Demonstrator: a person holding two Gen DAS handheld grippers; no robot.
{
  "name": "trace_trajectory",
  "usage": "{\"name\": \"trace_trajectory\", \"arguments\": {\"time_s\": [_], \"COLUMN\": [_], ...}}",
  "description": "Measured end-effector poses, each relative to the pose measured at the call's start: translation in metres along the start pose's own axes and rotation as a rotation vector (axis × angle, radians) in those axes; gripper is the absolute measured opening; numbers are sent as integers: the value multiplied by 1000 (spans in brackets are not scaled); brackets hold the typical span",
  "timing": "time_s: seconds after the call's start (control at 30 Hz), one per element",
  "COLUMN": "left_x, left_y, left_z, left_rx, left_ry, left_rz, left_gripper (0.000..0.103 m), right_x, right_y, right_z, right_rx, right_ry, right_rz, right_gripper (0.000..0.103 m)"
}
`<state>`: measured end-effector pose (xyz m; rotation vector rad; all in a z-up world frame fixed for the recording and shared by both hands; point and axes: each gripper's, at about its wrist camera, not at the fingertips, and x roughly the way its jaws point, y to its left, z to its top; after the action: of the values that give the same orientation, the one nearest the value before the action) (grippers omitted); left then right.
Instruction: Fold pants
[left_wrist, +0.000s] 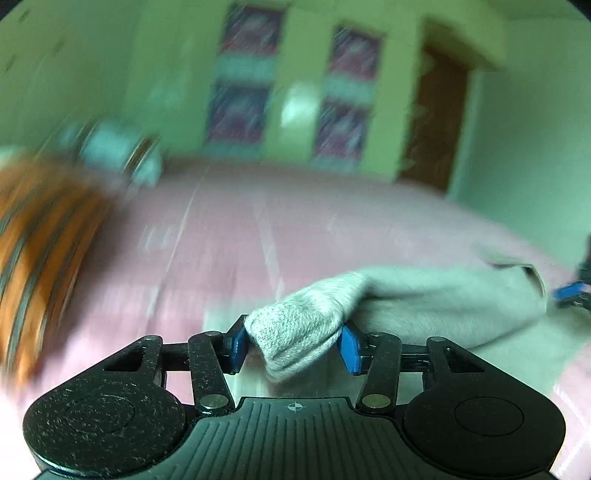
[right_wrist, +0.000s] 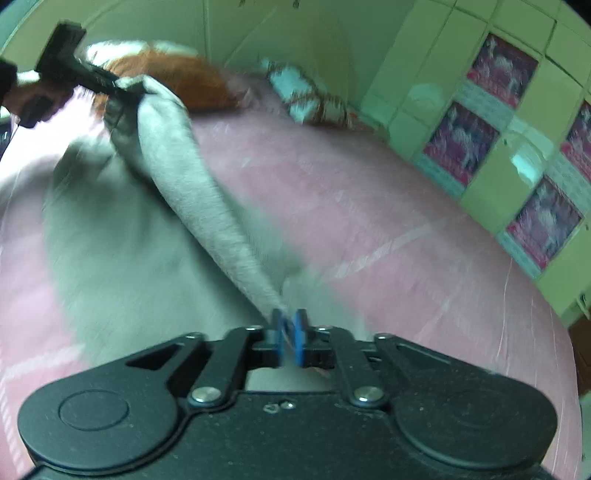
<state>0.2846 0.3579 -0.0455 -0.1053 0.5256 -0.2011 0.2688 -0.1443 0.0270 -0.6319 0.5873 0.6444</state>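
Grey pants (left_wrist: 436, 299) lie on a pink bedsheet (left_wrist: 229, 236). My left gripper (left_wrist: 293, 345) is shut on a bunched fold of the pants, its blue pads (left_wrist: 350, 349) pressed on both sides. My right gripper (right_wrist: 290, 338) is shut on another edge of the pants (right_wrist: 192, 184), which stretch taut and lifted from it up to the left gripper (right_wrist: 122, 88), seen at the top left of the right wrist view. The right gripper's blue tip (left_wrist: 570, 291) shows at the right edge of the left wrist view. Both views are motion-blurred.
An orange striped blanket (left_wrist: 40, 243) lies at the left of the bed, with a white patterned pillow (right_wrist: 306, 96) near the headboard. Green tiled walls with pink picture tiles (right_wrist: 461, 144) stand behind. A brown door (left_wrist: 436, 118) is at the far right.
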Motion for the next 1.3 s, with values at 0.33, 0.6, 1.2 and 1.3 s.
{"name": "trace_trajectory", "arguments": {"time_s": [0.33,0.6,1.2,1.3], "left_x": [-76,-41,-19,7], "left_y": [-21,-17,26,30], "left_z": [-48,-57,-17,-46], "left_rx": [-505,-782,-786,-720], "left_ry": [-79,-31,-119,113], "left_rz": [110,39,-119,25], "left_gripper": [62,64,20,20], "right_x": [-29,5,-22,6], "right_y": [-6,-41,-69,-40], "right_z": [-44,-85,-94,-124], "right_rx": [568,1018,1166,1123], "right_ry": [-103,-100,-305,-127], "right_rz": [-39,20,36,30], "right_gripper": [19,50,0,0]}}
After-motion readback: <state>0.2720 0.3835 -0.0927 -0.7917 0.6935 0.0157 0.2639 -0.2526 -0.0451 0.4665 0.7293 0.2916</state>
